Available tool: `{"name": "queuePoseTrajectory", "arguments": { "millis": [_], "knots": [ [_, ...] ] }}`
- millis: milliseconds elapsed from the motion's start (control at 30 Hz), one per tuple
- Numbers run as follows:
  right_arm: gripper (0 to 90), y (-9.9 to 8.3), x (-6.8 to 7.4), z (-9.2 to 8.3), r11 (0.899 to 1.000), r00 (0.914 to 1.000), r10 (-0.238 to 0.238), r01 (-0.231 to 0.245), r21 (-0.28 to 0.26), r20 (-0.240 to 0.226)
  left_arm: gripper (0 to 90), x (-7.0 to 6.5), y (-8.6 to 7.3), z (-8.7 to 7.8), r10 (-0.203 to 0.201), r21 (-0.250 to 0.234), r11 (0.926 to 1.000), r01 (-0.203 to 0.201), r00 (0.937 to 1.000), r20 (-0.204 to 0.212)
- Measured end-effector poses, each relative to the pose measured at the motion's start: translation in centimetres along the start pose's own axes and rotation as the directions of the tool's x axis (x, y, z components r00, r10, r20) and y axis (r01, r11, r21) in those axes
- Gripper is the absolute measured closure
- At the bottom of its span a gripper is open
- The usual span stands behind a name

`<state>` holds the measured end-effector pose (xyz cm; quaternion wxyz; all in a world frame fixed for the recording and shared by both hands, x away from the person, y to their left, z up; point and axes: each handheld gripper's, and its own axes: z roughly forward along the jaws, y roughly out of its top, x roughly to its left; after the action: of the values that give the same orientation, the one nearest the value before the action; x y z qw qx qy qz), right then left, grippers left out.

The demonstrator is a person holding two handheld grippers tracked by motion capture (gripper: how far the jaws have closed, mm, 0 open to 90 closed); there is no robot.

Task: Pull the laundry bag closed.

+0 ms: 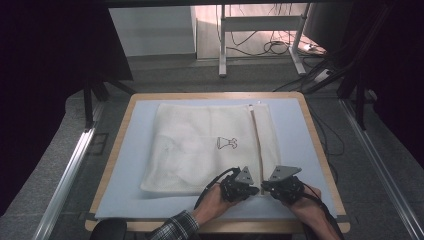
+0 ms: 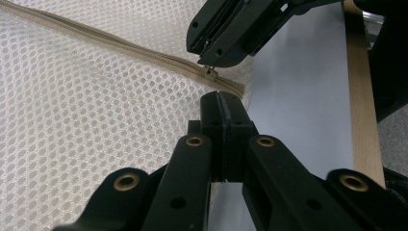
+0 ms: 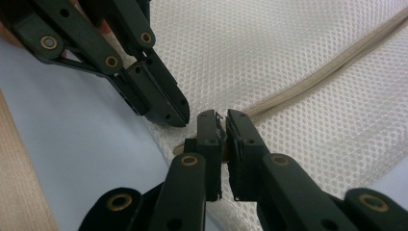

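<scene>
We see a wooden-edged table (image 1: 116,150) under a pale blue mat (image 1: 295,140), and on the mat a white mesh bag (image 1: 200,150) lying flat, reaching from near the far edge almost to the near edge, closer to the left side than the right. A small dark emblem (image 1: 226,143) is printed near its middle. We cannot tell whether anything is inside the bag; it looks flat.

A beige zipper (image 1: 256,145) runs along the bag's right part from the far edge to the near edge. Both hands come in at the near edge: the left hand (image 1: 212,202) in a plaid sleeve (image 1: 177,227), the right hand (image 1: 307,207) beside it.

The left gripper (image 1: 254,189) and the right gripper (image 1: 264,187) meet tip to tip at the near end of the zipper.

From above, the tips and the zipper's end are too small to read. The left gripper view gives more: the left gripper (image 2: 223,98) has its jaws pressed together, their tips at the bag's near corner right at the end of the zipper (image 2: 120,45), and whether cloth is caught there we cannot tell. Just beyond, the right gripper (image 2: 208,61) sits over the small zipper pull (image 2: 209,72).

In the right gripper view, the right gripper (image 3: 222,118) has its jaws nearly together with a small metal bit between the tips, apparently the pull. The left gripper (image 3: 179,115) sits just beside it on the bag's edge.
</scene>
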<state>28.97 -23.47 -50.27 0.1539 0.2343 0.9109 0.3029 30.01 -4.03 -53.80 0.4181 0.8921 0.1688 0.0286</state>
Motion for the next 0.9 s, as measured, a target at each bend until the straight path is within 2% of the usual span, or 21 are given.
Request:
{"name": "queuePoseTrajectory", "arguments": {
  "millis": [267, 367, 633, 900],
  "knots": [
    [84.1, -0.02, -0.16, 0.08, 1.000, 1.0000, 0.004, -0.004, -0.004, -0.008, 89.8, -0.09, -0.02, 0.02, 0.003, -0.003, 1.0000, -0.003, 1.0000, -0.006],
    [84.3, 0.11, -0.23, 0.21, 1.000, 0.9999, -0.010, 0.010, -0.006, -0.005, 89.9, -0.02, -0.01, 0.03, -0.012, -0.003, 0.9999, 0.012, 0.9999, 0.000],
    [85.3, 0.33, -0.44, 0.44, 1.000, 0.9998, -0.018, 0.018, 0.002, 0.006, 89.9, -0.10, 0.00, -0.03, 0.012, 0.006, 0.9999, -0.012, 0.9998, -0.013],
    [85.7, 0.62, -0.71, 0.61, 0.999, 0.9985, -0.032, 0.032, 0.005, 0.044, 89.9, -0.15, -0.01, -0.02, 0.012, 0.005, 0.9999, -0.012, 0.9998, -0.013]
  ]
}}
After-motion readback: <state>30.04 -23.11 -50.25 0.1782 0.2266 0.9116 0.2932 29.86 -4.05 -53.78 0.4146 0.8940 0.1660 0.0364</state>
